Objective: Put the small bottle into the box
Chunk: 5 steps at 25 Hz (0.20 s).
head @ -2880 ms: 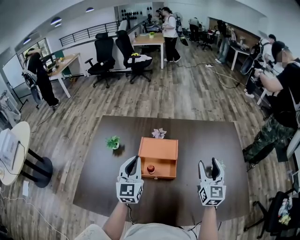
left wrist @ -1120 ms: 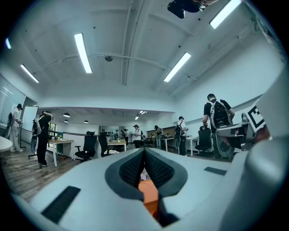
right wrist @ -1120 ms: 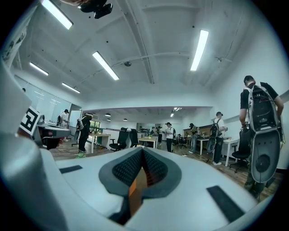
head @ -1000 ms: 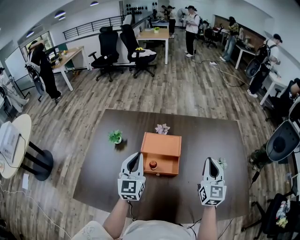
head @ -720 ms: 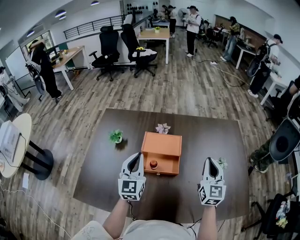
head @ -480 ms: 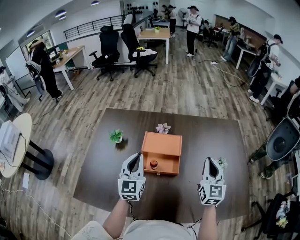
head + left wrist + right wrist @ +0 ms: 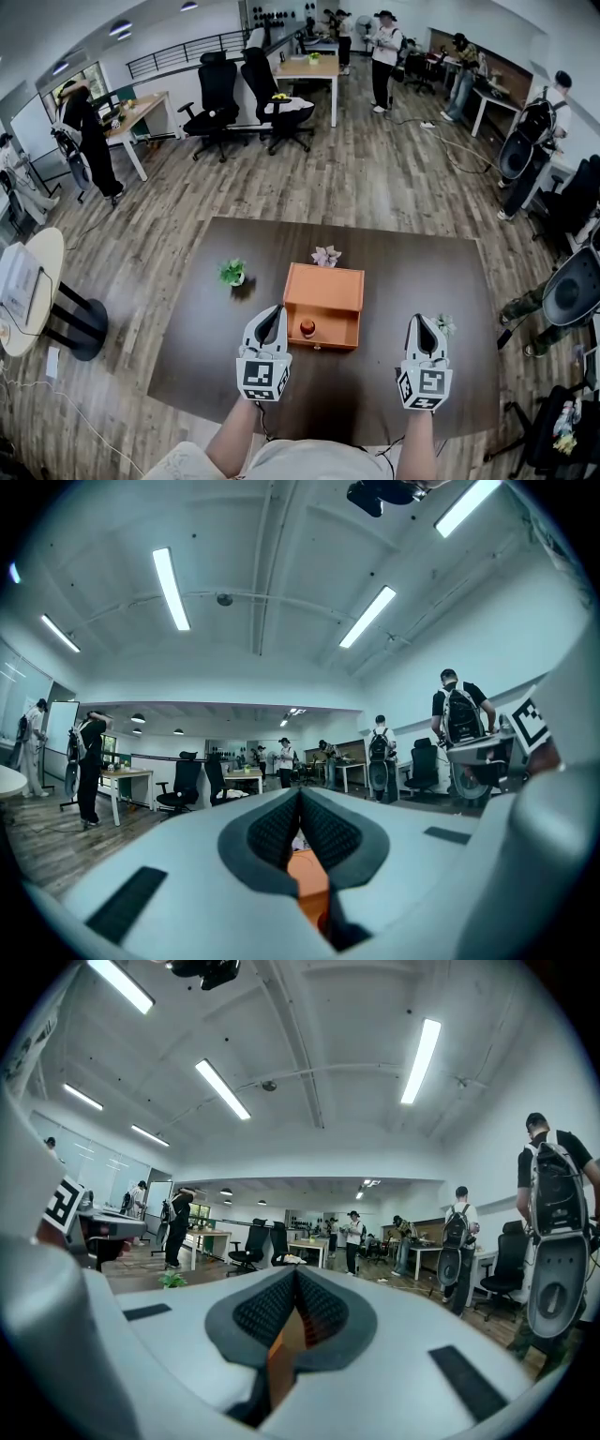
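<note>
An open orange box [image 7: 323, 290] sits in the middle of the dark table [image 7: 403, 272]. The small bottle [image 7: 307, 328], with a red top, stands inside it near the front wall. My left gripper [image 7: 270, 322] hovers just left of the box's front corner, jaws shut and empty. My right gripper [image 7: 423, 326] is well to the right of the box, also shut with nothing held. In the left gripper view the left gripper [image 7: 300, 796] has its pads pressed together, with the orange box [image 7: 309, 885] showing below them. The right gripper view shows my right gripper [image 7: 296, 1277] shut too.
A small green plant [image 7: 232, 273] stands left of the box and a pink flower [image 7: 326, 255] behind it. Another small plant [image 7: 443, 325] sits beside my right gripper. Office chairs, desks and several people are on the wooden floor beyond the table.
Both grippers, the box and the bottle stay where they were. Only the people at the right edge of the room have shifted.
</note>
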{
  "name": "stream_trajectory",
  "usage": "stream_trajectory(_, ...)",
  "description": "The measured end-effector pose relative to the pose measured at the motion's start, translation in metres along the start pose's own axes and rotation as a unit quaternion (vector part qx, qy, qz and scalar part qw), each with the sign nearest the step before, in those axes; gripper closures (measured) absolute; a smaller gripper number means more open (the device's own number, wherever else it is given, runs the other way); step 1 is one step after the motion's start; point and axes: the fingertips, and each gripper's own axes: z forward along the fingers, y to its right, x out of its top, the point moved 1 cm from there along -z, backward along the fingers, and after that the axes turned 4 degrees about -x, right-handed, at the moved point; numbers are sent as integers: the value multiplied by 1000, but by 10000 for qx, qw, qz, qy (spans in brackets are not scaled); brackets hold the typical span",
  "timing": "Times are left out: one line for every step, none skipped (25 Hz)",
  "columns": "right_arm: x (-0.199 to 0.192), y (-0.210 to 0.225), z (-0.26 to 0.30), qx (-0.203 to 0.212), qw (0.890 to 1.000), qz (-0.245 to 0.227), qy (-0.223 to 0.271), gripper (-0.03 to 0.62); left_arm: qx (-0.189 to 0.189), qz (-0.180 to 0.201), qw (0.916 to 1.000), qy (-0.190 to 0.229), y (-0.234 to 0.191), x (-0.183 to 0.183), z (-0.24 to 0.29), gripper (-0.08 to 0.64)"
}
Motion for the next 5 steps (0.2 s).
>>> stream_trajectory(0, -1, 0, 5, 10000, -5, 0, 592, 3, -2, 10000, 3, 0, 0, 0, 558)
stream_trajectory(0, -1, 1, 9, 10000, -11, 1, 592, 5, -5, 10000, 6, -1, 0, 0, 557)
stream_trajectory(0, -2, 1, 11, 10000, -18, 1, 592, 8, -8, 10000, 9, -1, 0, 0, 557)
stream_trajectory(0, -2, 1, 11, 10000, -23, 2, 592, 10, -10, 10000, 10, -2, 0, 0, 557)
stream_trajectory(0, -2, 1, 11, 10000, -27, 2, 592, 13, -12, 10000, 12, -2, 0, 0, 557)
